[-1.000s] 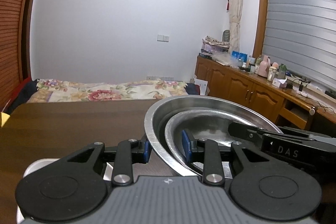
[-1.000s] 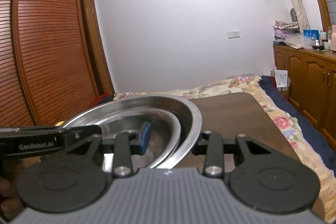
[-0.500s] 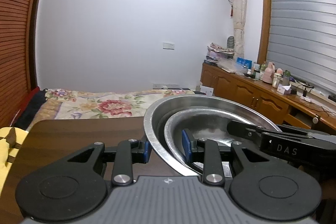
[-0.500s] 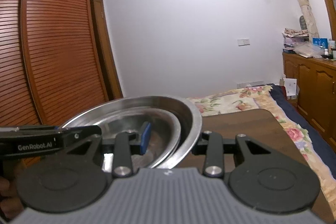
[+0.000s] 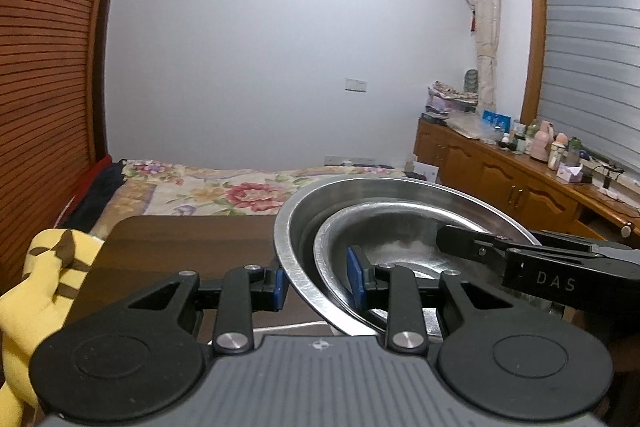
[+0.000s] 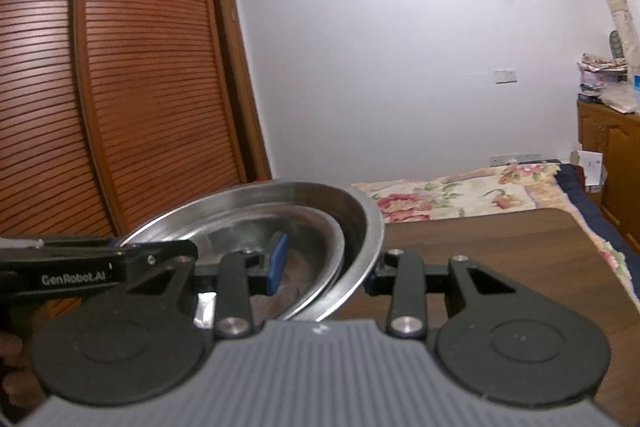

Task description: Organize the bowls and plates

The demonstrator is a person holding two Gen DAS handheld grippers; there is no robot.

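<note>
Two steel bowls are nested, a smaller bowl (image 5: 400, 231) inside a large bowl (image 5: 296, 227), and both hang above the dark wooden table (image 5: 180, 239). My left gripper (image 5: 316, 283) is shut on the stack's left rim, one blue pad outside and one inside. My right gripper (image 6: 328, 267) is shut on the opposite rim of the large bowl (image 6: 360, 223) and the smaller bowl (image 6: 312, 227). Each view shows the other gripper reaching in: the right gripper (image 5: 464, 243) and the left gripper (image 6: 160, 253).
A yellow soft toy (image 5: 52, 267) lies off the table's left corner. A bed with a floral cover (image 5: 224, 187) stands beyond the table. A cluttered wooden counter (image 5: 520, 179) runs along the right wall and a slatted wardrobe (image 6: 120, 107) stands left. Something white (image 5: 288, 326) shows under the bowls.
Both grippers have carried the nested bowls a little upward and to the left. The table's left corner and the yellow toy have come into view. Both grips look unchanged.
</note>
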